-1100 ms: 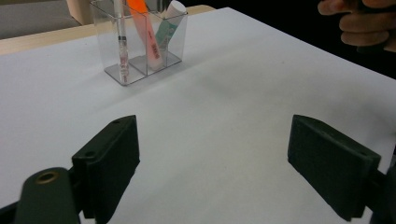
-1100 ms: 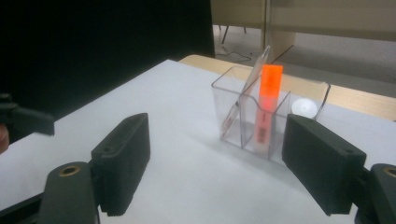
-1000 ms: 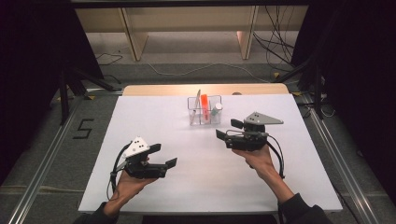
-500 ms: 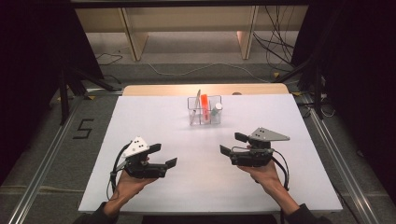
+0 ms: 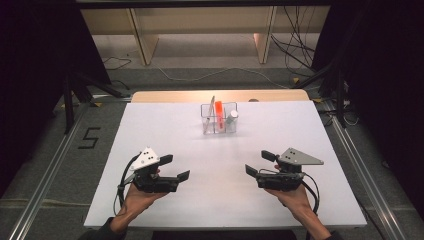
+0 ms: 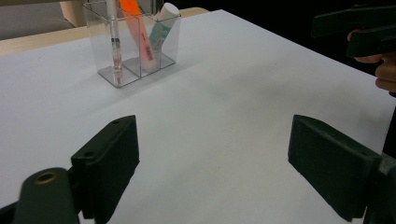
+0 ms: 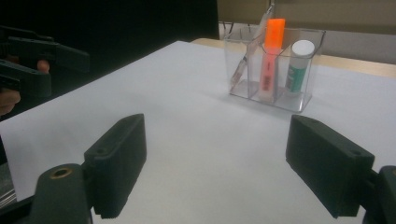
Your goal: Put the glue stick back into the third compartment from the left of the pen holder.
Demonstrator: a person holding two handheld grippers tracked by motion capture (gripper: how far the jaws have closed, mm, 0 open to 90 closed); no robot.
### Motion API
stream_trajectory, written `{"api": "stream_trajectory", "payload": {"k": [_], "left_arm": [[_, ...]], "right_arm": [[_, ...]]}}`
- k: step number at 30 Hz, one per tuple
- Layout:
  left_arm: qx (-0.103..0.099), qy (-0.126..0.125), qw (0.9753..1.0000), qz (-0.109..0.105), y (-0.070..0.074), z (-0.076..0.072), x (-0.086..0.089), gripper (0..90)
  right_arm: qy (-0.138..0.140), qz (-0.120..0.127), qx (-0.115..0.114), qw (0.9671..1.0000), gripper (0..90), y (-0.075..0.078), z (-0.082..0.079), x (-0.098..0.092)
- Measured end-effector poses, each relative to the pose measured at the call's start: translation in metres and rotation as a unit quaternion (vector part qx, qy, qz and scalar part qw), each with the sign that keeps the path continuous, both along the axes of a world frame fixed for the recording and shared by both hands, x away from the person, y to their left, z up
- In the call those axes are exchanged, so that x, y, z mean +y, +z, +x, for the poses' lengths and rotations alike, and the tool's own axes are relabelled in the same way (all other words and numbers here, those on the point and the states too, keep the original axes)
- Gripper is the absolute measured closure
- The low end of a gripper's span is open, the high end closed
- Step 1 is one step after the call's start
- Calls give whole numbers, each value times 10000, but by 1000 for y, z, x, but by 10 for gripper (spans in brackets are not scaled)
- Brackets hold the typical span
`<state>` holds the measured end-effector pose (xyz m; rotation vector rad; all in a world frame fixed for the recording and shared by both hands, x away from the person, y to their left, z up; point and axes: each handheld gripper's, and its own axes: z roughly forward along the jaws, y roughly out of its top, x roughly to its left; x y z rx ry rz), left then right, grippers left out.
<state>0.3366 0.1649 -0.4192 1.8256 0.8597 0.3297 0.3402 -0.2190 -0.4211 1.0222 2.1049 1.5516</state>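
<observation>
The left gripper (image 5: 176, 168) hangs low over the near left part of the table, jaws spread wide with nothing between them; the right gripper (image 5: 259, 163) mirrors it on the near right, jaws equally wide and empty. Both point inward, toward each other and slightly toward the far side, with a broad bare stretch of tabletop between them.

Well beyond both, near the far edge and roughly centred, stands the clear plastic three-compartment holder (image 5: 219, 118). In the right gripper view a thin clear pen (image 7: 249, 49) leans in its left compartment, an orange highlighter (image 7: 270, 56) stands in the middle one and a white-capped green-labelled tube (image 7: 297, 65) sits in the right one. Nothing lies between the grippers and the holder.

The white table surface (image 5: 150, 130) is plain, with a light wooden strip (image 5: 170, 95) along its far edge. Around it are grey floor, metal rails, loose cables and dark curtains at both sides
</observation>
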Motion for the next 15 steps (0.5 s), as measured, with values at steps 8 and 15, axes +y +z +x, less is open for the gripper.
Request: {"api": "stream_trajectory", "payload": {"k": [8, 15], "left_arm": [[20, -31, 10000, -42, 0, -3, 0, 159], [-35, -55, 10000, -4, 0, -4, -1, 159]], "right_arm": [[-28, -20, 64, 10000, 209, -6, -9, -6], [-69, 14, 66, 10000, 210, -7, -14, -11]]}}
